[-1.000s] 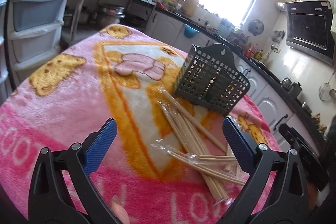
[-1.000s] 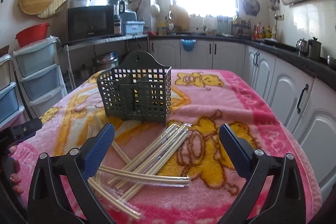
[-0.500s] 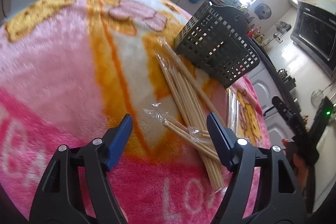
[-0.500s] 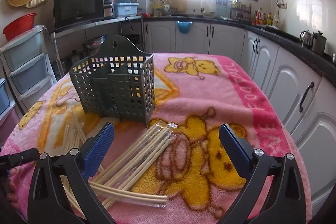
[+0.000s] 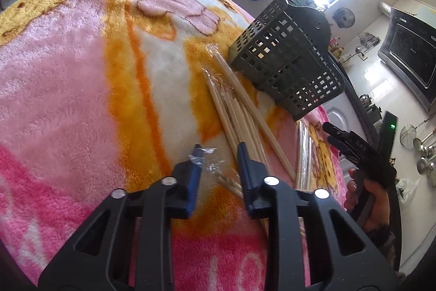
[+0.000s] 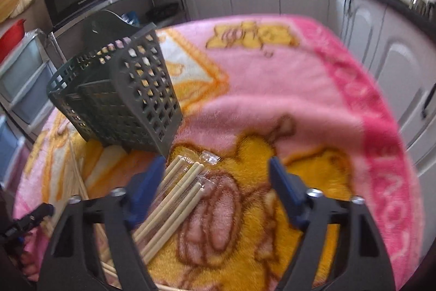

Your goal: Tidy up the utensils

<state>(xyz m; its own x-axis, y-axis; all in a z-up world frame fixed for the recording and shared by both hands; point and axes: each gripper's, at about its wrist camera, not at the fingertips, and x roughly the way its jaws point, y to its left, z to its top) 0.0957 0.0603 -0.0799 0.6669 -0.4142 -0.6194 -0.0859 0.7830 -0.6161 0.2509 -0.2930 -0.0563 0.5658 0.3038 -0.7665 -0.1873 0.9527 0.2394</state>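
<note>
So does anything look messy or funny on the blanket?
Yes. The wrapped chopsticks lie scattered on the pink blanket, crossing at different angles, beside the grey basket rather than in it. More packs lie by the right claw.

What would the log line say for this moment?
left gripper: closing on wrapped chopsticks | right gripper: closing over another wrapped pair | basket: no chopsticks seen inside

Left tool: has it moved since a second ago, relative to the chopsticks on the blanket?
Yes. The left tool has come down and forward toward the wrapped chopsticks; its jaws are closing around the crinkled wrapper end.
</note>
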